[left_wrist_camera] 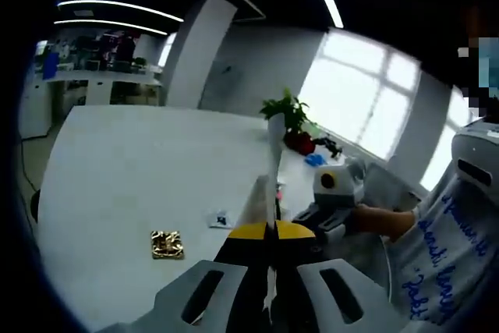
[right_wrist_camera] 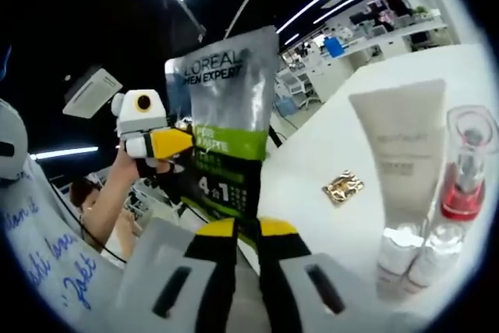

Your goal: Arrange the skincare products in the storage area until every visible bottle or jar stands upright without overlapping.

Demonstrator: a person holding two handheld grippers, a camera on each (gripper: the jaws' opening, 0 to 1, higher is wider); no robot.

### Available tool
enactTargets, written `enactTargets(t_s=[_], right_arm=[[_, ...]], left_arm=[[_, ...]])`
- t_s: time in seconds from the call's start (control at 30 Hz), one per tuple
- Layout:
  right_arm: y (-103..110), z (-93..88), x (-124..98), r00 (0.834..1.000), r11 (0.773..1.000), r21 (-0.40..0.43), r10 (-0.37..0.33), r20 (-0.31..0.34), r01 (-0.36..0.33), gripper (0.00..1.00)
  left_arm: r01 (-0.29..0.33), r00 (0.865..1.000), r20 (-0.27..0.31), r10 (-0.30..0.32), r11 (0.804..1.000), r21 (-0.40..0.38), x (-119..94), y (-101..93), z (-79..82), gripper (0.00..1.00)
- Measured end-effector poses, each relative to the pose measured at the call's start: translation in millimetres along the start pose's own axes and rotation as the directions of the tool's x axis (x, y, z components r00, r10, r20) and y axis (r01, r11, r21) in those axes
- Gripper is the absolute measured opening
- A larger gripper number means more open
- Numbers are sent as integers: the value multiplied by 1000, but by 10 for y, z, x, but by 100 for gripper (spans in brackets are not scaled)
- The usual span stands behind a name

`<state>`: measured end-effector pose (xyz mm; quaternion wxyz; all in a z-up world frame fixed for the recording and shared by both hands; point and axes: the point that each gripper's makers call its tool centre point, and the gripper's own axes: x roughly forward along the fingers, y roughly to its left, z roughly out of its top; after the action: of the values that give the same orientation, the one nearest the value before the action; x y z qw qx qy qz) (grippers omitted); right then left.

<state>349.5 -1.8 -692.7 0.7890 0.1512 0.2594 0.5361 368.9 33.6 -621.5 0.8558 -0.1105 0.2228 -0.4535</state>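
Right, both tongs are gripping the same thing: the grey and green L'Oreal Men Expert tube [right_wrist_camera: 224, 134]. In the right gripper view my right tongs [right_wrist_camera: 245, 233] are clamping its lower end, and the left tongs [right_wrist_camera: 184, 143] are coming in from the left, pinching its left edge about halfway up. The tube is standing roughly upright in that view, lifted off the white surface [right_wrist_camera: 320, 169].

In the left gripper view the left tongs [left_wrist_camera: 271, 230] are clenched on the tube [left_wrist_camera: 274, 169], seen edge-on as a thin pale strip rising between the jaws. The right tongs [left_wrist_camera: 327, 220] are sitting just right of it, with a person's hand [left_wrist_camera: 382, 220] behind them.

Off to the right in the right gripper view I'm seeing a white tube [right_wrist_camera: 405, 169] standing cap-down, and just beside it on its right a clear bottle with red contents [right_wrist_camera: 465, 169]. They are looking close enough to touch, though I cannot tell for sure. A small gold foil packet [right_wrist_camera: 343, 187] is lying flat on the surface, left of the white tube and apart from it. That gold foil packet [left_wrist_camera: 167, 244] is also lying on the surface [left_wrist_camera: 140, 169] in the left gripper view, left of my jaws. A potted plant [left_wrist_camera: 292, 118] is sitting at the far edge by the window.
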Motion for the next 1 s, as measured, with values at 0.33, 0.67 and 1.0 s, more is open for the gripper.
enactTargets(t_s=[0.33, 0.67, 1.0], right_arm=[[-35, -14, -58, 1000, 1000, 14, -11, -8, 11, 3], [0, -57, -71, 999, 1000, -25, -18, -38, 17, 1], [-1, -130, -107, 995, 994, -111, -25, -94, 14, 1]], left_arm=[[-51, 998, -19, 52, 998, 28, 98, 108, -25, 0], [-105, 993, -54, 107, 994, 37, 160, 255, -134, 0], [-109, 988, -96, 118, 989, 98, 182, 328, -249, 10]])
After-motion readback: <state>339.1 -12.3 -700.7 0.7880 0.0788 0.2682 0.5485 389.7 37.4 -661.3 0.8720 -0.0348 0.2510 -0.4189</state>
